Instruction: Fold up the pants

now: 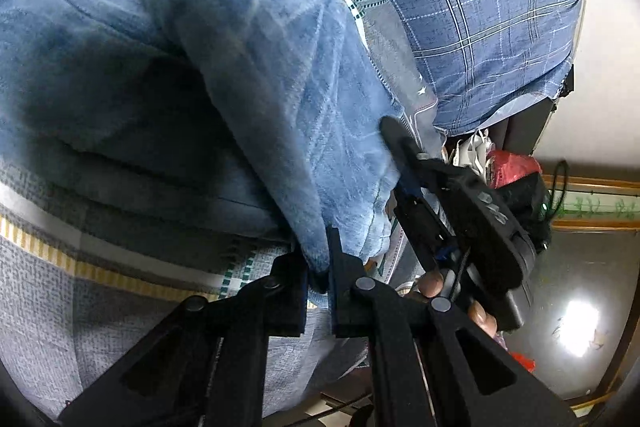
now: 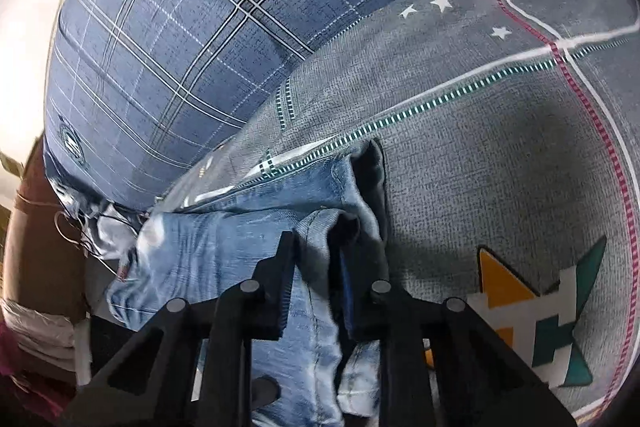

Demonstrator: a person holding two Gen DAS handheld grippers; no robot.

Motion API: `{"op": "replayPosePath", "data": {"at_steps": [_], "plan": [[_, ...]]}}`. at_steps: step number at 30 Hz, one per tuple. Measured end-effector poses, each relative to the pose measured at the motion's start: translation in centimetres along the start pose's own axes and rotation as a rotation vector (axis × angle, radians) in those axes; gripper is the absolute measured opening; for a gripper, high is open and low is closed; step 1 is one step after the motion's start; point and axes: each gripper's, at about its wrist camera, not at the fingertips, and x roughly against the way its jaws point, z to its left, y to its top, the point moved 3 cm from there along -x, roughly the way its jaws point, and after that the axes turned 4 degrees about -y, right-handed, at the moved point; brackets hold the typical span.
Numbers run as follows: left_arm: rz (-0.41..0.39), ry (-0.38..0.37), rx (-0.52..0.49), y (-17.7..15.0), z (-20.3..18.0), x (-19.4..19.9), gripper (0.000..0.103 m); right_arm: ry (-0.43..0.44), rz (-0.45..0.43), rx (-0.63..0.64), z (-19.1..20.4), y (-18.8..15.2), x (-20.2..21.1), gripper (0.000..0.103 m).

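— Black fingers of the left gripper (image 1: 318, 267) pinch a fold of the jeans (image 1: 248, 75), jaws nearly closed; its view also catches the right gripper (image 1: 394, 143) and a hand (image 1: 460, 291).
— Right gripper's own view shows jaws clamped on denim, jeans lying on the grey bedsheet (image 2: 500, 167) beside the plaid pillow (image 2: 192, 27).

One pair of faded blue jeans (image 2: 224, 251) lies on one grey patterned bedsheet (image 2: 460, 167); taking the jeans as the landmark, one blue checked pillow (image 2: 168, 39) sits just beyond them. Three white stars (image 2: 440, 2) are printed on the sheet past the jeans. Two black grippers are at the jeans: the left gripper (image 1: 318, 267) and the right gripper (image 2: 316, 255)
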Motion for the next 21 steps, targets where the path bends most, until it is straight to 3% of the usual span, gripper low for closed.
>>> {"op": "replayPosePath", "data": {"at_steps": [1, 3, 7, 9, 12, 14, 16, 18, 20, 21], "plan": [[0.002, 0.0, -0.002, 0.0, -0.1, 0.0, 0.006, -0.016, 0.011, -0.007, -0.3, -0.1, -0.4, 0.002], [-0.01, -0.041, -0.006, -0.1, -0.9, 0.5, 0.007, 0.002, -0.007, -0.023, -0.2, 0.1, 0.2, 0.0], [-0.047, -0.121, -0.124, 0.1, -5.1, 2.0, 0.009, 0.071, -0.222, 0.083, 3.6, 1.6, 6.3, 0.0], [-0.042, -0.116, -0.13, 0.6, -6.0, 1.6, 0.009, 0.09, -0.291, 0.116, 4.9, 2.7, 7.9, 0.0], [-0.015, -0.038, -0.131, 1.6, -5.3, -0.2, 0.01, 0.078, -0.285, 0.103, 4.9, 3.7, 6.6, 0.001], [0.023, 0.003, -0.087, 1.7, -3.6, -1.4, 0.01, 0.043, -0.204, 0.064, 3.0, 3.8, 3.5, 0.005], [0.042, 0.025, -0.043, 1.5, -2.3, -2.0, 0.028, -0.013, -0.107, 0.021, 1.3, 3.3, 0.5, 0.007], [0.054, 0.0, -0.058, 1.1, -2.6, -1.9, 0.039, -0.037, -0.045, -0.009, 0.1, 2.7, -0.8, 0.007], [0.052, -0.002, -0.102, 0.6, -3.6, -0.8, 0.058, -0.008, -0.108, -0.01, 0.3, 2.5, 1.5, 0.018], [0.044, -0.008, -0.124, 0.4, -4.3, -0.2, 0.066, 0.007, -0.157, 0.004, 0.8, 2.5, 3.1, 0.038]]}}
